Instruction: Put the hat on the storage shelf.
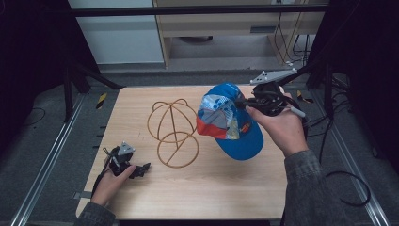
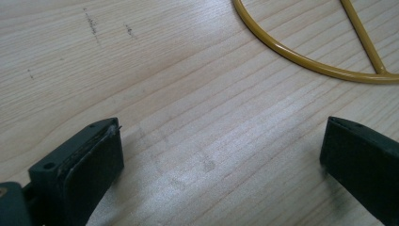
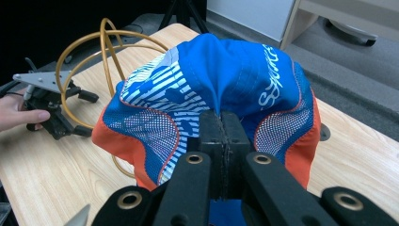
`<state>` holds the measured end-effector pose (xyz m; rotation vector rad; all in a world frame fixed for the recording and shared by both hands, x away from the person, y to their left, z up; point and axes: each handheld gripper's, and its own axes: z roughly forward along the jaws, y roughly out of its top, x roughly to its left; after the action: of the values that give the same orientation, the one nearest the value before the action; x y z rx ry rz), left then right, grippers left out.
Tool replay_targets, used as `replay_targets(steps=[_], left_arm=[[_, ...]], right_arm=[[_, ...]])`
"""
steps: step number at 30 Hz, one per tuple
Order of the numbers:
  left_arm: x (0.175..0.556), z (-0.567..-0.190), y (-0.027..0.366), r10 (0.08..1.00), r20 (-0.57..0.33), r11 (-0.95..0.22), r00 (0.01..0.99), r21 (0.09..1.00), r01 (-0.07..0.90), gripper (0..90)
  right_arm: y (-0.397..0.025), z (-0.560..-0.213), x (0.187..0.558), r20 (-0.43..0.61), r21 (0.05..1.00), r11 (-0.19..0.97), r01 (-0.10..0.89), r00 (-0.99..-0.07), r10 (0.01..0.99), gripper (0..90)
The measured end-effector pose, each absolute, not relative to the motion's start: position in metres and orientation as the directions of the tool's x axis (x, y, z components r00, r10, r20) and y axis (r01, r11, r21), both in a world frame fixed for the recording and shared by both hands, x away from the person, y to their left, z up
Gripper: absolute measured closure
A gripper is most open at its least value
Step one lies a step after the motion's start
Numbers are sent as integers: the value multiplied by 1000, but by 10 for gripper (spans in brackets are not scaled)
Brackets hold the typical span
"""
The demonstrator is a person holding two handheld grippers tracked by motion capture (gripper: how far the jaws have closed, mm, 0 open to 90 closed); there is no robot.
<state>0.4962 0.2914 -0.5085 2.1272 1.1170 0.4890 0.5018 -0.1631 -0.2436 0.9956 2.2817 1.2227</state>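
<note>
A blue cap (image 1: 233, 125) with orange and white panels hangs above the right half of the wooden table, its brim pointing toward me. My right gripper (image 1: 245, 103) is shut on the cap's crown fabric (image 3: 221, 89), jaws pressed together. A golden wire hat stand (image 1: 173, 132) with a domed cage and ring base sits mid-table, just left of the cap. My left gripper (image 1: 141, 168) rests low at the front left, jaws wide open over bare wood (image 2: 211, 141), nothing between them. The stand's ring (image 2: 306, 59) lies beyond its fingertips.
The wooden table (image 1: 207, 188) has bare room along its front and at its right. Black frame legs and cables stand around the table. A light cabinet (image 1: 226, 28) is behind it.
</note>
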Motion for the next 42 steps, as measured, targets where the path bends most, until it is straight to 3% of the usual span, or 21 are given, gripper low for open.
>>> replay_targets(steps=[21, 42], left_arm=[[496, -508, 291, 826, 17, -406, 563, 711, 575, 0], [496, -508, 291, 826, 17, -406, 563, 711, 575, 0]], right_arm=[[-152, -215, 495, -4, 864, 354, 358, -699, 715, 900], [-133, -200, 486, 12, 930, 252, 267, -708, 706, 900]])
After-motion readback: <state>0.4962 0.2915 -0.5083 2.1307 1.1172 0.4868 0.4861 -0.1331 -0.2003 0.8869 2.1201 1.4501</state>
